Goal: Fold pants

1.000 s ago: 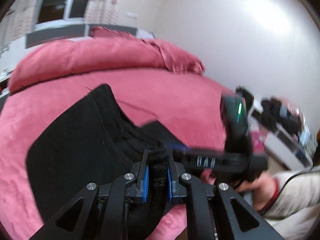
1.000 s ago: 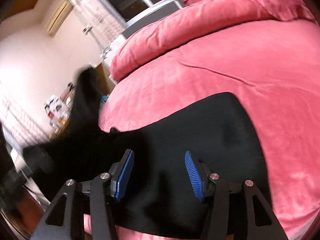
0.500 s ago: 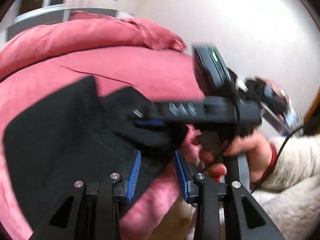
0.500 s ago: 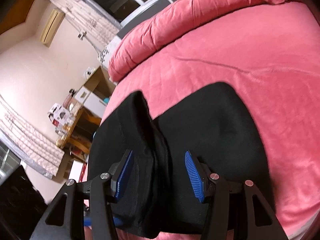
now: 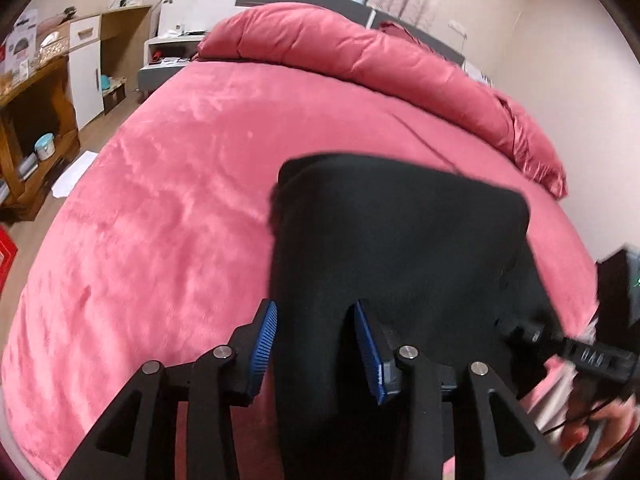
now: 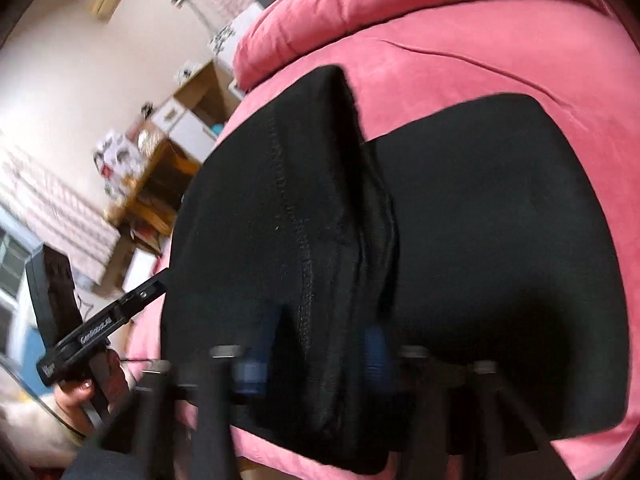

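One second on from clamping a bunched fold, now letting go with the left gripper [image 5: 316, 320]; holding its blue pads spread wide and gripping nothing; hovering low over the near left edge of the pants [image 5: 400, 240]; leaving the black cloth lying as a broad doubled slab on the pink bed [image 5: 160, 200], close to its near edge and well short of the rolled duvet [image 5: 360, 56] at the far end; seeing, in the right wrist view, the carried-over layer settling on top, with a stitched seam and a raised ridge [image 6: 360, 200] running down the middle; bringing the right gripper [image 6: 316, 344] in astride that ridge, pads on either side of it; smearing that view with motion, so not being able to tell whether those pads are pinching the cloth or merely straddling it; judging the fold as just laid and released, though not lying flat yet; probably needing a press or a tug along the ridge before any further fold; risking, otherwise, a lopsided bundle sliding off the near edge.
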Available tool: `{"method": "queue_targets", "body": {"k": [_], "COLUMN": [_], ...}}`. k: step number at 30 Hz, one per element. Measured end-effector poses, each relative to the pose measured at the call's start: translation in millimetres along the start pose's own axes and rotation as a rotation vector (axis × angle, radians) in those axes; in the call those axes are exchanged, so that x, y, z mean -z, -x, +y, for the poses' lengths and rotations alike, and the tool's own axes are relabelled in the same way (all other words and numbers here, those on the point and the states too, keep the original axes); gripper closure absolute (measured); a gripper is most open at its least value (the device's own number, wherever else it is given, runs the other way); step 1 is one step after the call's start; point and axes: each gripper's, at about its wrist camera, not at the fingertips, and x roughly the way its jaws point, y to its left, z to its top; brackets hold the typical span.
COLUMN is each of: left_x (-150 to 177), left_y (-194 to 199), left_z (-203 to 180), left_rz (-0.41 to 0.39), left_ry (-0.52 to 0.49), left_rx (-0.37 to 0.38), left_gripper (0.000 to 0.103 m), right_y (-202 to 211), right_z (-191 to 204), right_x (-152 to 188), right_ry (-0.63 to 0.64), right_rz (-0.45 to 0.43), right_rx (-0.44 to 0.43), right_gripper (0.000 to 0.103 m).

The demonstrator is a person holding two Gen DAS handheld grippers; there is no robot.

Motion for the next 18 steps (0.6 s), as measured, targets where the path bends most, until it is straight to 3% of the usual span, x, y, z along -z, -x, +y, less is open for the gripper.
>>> {"method": "queue_targets", "body": {"k": [4, 9, 18], "left_x": [3, 3, 3], "left_y": [8, 23, -20], "left_z": [-16, -50, -108], "left_rz": [-0.039, -0.091, -0.016], "left_ry": [-0.097, -0.202, -0.377], "left_rx": [-0.014, 0.050, 0.113], "left_gripper": [0.062, 0.062, 0.062], "right_y": [26, 76, 85], "right_z": [9, 13, -58], "right_x": [-8, -18, -9], "right_ry": [0.037, 0.074, -0.079], "right_rz": [-0.075, -0.188, -0.167], "right_rx": [-0.018, -0.018, 0.123], "right_gripper": [0.089, 0.090, 0.091]}}
